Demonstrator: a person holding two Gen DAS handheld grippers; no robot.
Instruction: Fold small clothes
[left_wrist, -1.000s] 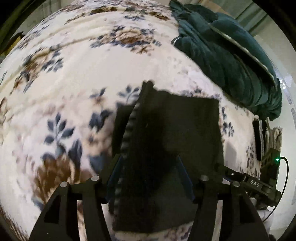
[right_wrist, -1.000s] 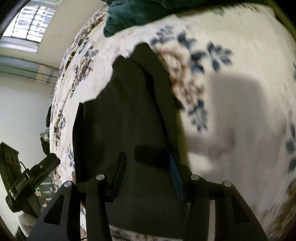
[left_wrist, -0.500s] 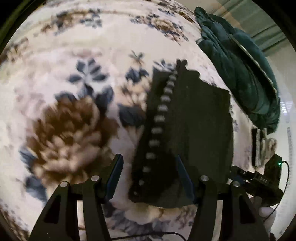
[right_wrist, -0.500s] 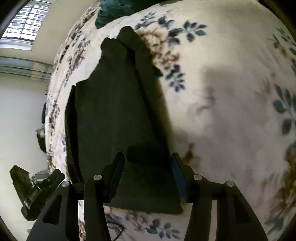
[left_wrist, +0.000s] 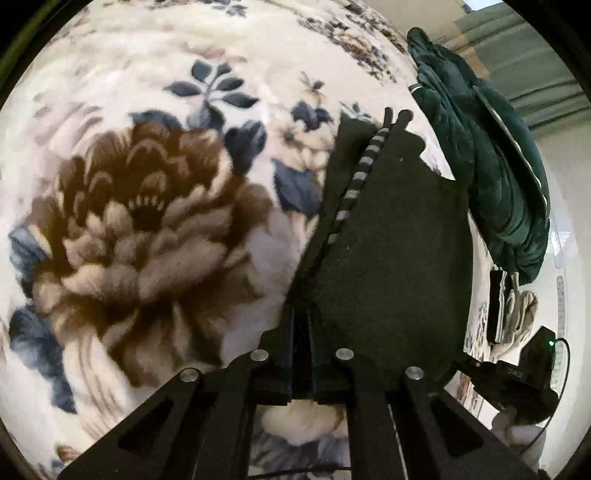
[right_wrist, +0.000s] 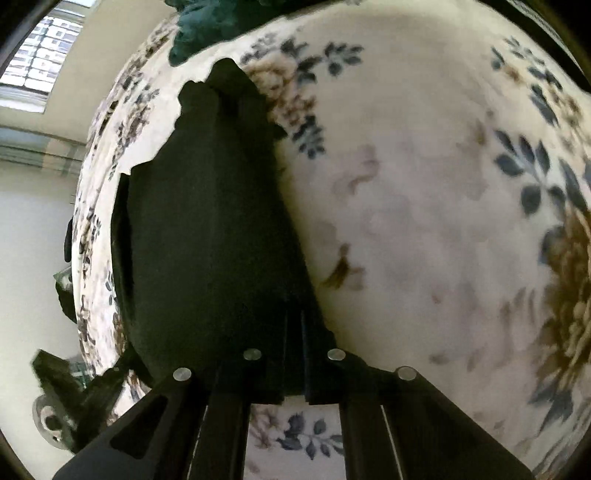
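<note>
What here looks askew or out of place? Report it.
Nothing is damaged or spilled. The black garment lies unevenly on the floral blanket: its far edge is jagged rather than square. A dark green cloth sits bunched beyond it.

The bed had a cream floral blanket (left_wrist: 229, 74) spread over it. A black garment (left_wrist: 399, 240) lay flat on top, with a dark green quilt (left_wrist: 491, 166) bunched at its 1 o'clock.
</note>
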